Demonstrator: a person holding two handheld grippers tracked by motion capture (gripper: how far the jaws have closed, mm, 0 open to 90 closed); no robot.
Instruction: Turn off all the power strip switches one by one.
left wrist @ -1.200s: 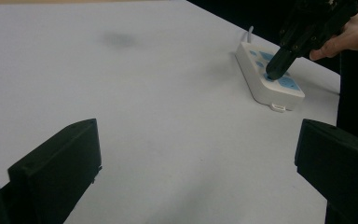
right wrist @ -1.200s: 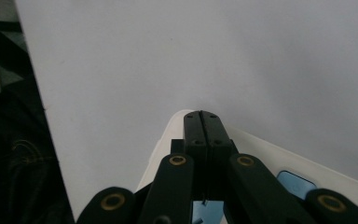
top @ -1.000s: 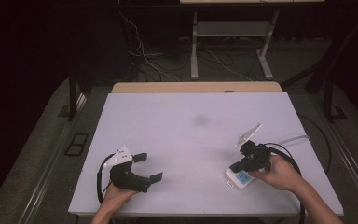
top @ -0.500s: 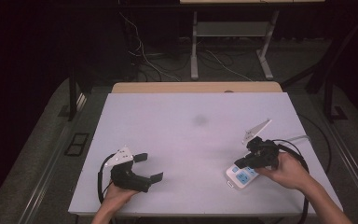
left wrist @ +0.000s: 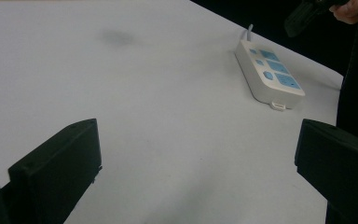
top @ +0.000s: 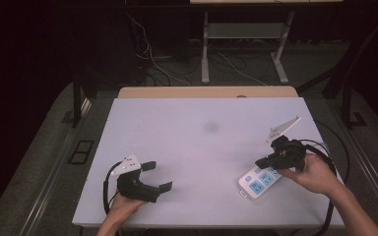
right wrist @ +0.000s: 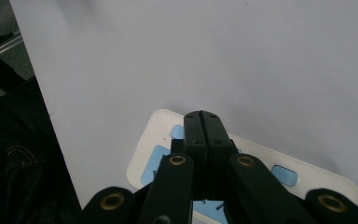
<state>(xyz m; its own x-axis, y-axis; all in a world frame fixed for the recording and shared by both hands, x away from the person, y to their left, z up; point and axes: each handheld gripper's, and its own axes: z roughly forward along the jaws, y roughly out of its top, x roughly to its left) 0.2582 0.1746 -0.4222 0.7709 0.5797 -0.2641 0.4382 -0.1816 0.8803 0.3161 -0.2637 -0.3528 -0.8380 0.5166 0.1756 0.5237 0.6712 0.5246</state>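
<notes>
A white power strip (top: pixel 260 181) with blue sockets lies near the white table's (top: pixel 202 147) front right corner. My right gripper (top: pixel 262 162) is shut with nothing between its jaws and hangs just above the strip's far end, tilted down toward it. In the right gripper view the shut gripper (right wrist: pixel 203 117) overlaps the power strip (right wrist: pixel 154 125). My left gripper (top: pixel 157 176) rests open at the front left of the table, holding nothing. In the left gripper view, the open gripper (left wrist: pixel 198 135) faces the power strip (left wrist: pixel 270 74), with the right gripper (left wrist: pixel 305 13) above it.
A faint dark smudge (top: pixel 210 127) marks the middle of the table. A black cable (top: pixel 332 162) loops from the right gripper past the table's right edge. Behind the table are a metal desk frame (top: pixel 204 54) and loose floor cables (top: pixel 157 64).
The right gripper has lifted and drifted back and to the right above the power strip, still shut. The left gripper has stayed in place.
</notes>
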